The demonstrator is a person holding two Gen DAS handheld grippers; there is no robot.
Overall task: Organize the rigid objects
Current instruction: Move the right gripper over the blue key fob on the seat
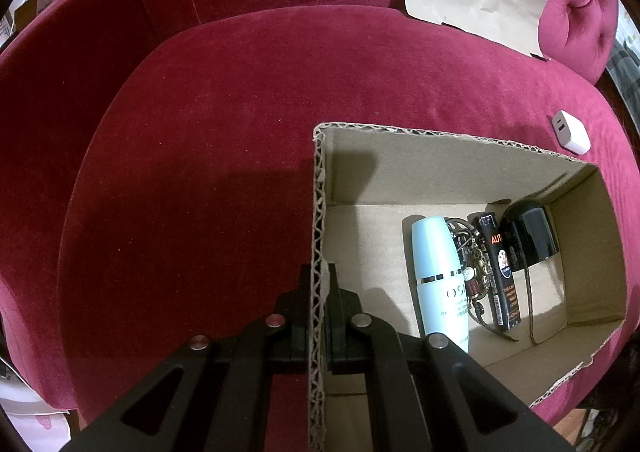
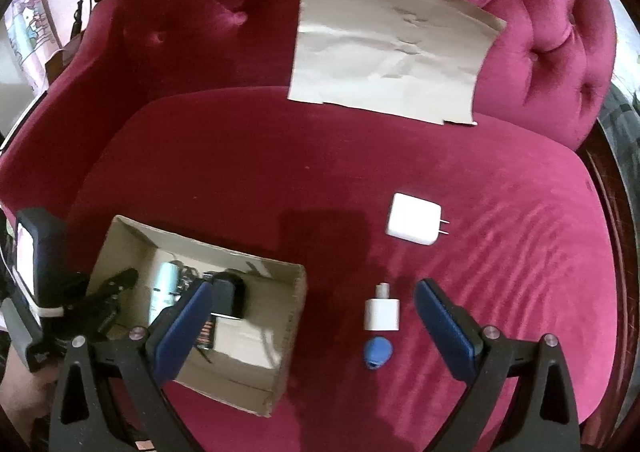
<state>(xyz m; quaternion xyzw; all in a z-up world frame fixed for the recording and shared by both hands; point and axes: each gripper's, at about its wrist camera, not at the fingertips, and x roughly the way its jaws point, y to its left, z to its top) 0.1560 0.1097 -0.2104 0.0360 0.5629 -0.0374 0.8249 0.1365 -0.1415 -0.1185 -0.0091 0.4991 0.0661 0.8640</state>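
The left gripper [image 1: 319, 284] is pinched on the left wall of the cardboard box [image 1: 319, 211], steadying it on the sofa seat [image 1: 200, 111]. The right gripper [image 2: 312, 294] hangs wide open over the small white adapter [image 2: 382, 314], low center of its view. I'd center the pads on its flat sides, avoiding the blue piece [image 2: 377, 352] just below.

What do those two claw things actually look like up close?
Both are matte black linkage frames with triangular cut-outs and round silver pivot pins. The left gripper has plain black fingers; the right gripper has blue pads lining its fingers. No sleeves or cables show.
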